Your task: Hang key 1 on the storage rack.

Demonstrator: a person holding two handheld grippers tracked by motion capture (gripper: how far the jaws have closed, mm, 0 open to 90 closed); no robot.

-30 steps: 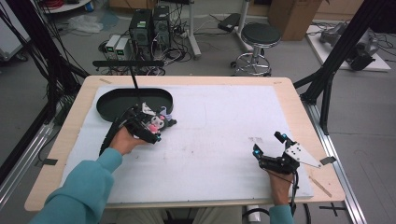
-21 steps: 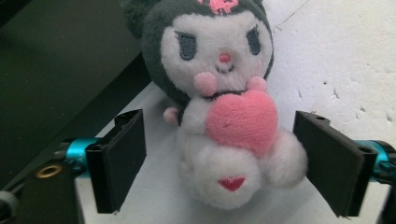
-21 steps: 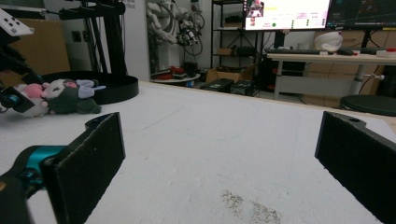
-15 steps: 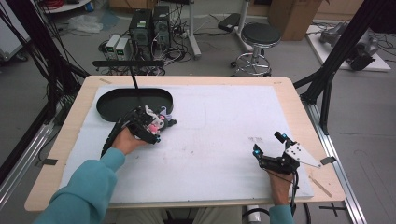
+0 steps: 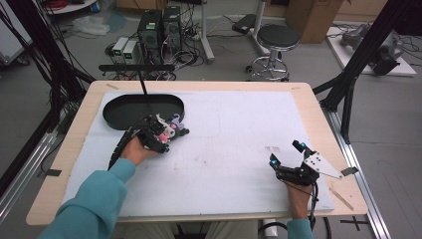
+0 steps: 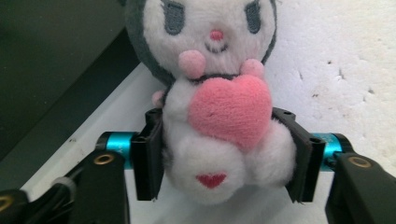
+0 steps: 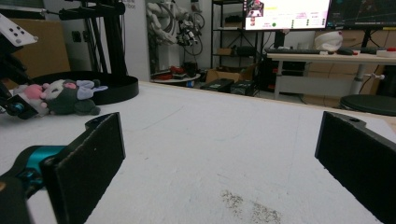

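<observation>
A plush toy (image 6: pixel 219 107), white and dark grey with a pink heart on its front, lies on the white table cover beside the black oval tray (image 5: pixel 119 107). My left gripper (image 5: pixel 166 132) has just been closing its jaws, and the toy's body is between them. In the left gripper view both pads (image 6: pixel 148 154) press into the toy's sides. My right gripper (image 5: pixel 285 153) rests near the table's front right with its jaws wide open and nothing between them. From the right gripper view the plush toy (image 7: pixel 65 98) lies far off at the left.
The black oval tray (image 7: pixel 116 88) sits at the back left of the white cover (image 5: pixel 239 129) with a dark stand (image 5: pixel 137 68) behind it. A stool (image 5: pixel 276 37), computers and cables stand on the floor beyond the table's far edge.
The left gripper's jaws have narrowed around the plush toy, and the hand has barely shifted. The right hand and gripper have stayed put.
</observation>
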